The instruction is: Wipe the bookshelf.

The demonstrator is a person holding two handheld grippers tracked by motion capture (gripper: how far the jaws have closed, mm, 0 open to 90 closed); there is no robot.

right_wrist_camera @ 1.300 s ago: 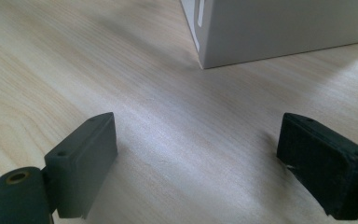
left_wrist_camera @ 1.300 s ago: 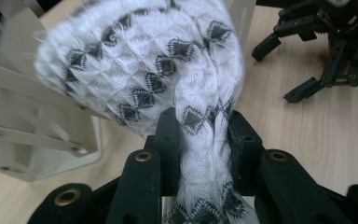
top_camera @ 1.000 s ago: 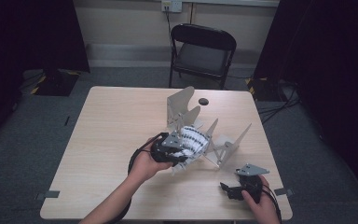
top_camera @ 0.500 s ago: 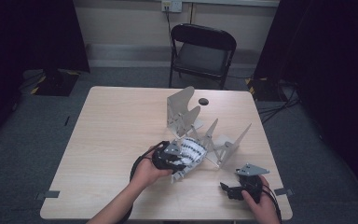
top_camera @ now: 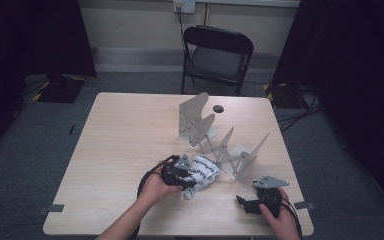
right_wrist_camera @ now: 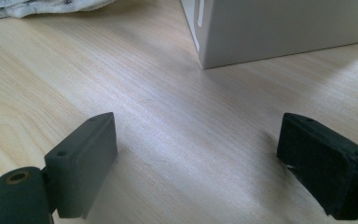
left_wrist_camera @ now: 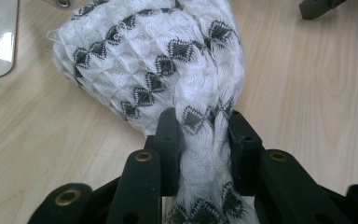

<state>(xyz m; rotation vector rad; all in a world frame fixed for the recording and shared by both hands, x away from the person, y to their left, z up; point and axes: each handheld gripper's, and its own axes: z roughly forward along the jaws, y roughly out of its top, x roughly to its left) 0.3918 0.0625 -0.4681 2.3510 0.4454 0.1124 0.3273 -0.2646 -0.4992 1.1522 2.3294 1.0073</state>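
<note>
Compared with the frame one second earlier, the left gripper (top_camera: 180,172) has come down and toward the near edge of the table (top_camera: 120,135), carrying the white knitted cloth with black diamond pattern (top_camera: 204,171) away from the middle plates of the folding metal rack (top_camera: 215,137). The right gripper (top_camera: 254,204) has not moved.

Left gripper: jaws narrowed onto a bunched fold of the cloth (left_wrist_camera: 168,70); both pads press the fabric, and the rest of the cloth lies on the wood ahead of the jaws.

Right gripper: jaws spread wide with nothing between them, resting low over bare wood near the table's front right corner. A grey rack plate (right_wrist_camera: 279,28) stands ahead of it, apart from the pads.

Clearance: the cloth lies just beside the near end of the rack. Open tabletop extends to the left and far left of the rack. A small dark round mark (top_camera: 218,108) sits behind the rack, and a folding chair (top_camera: 217,55) stands beyond the far edge.
</note>
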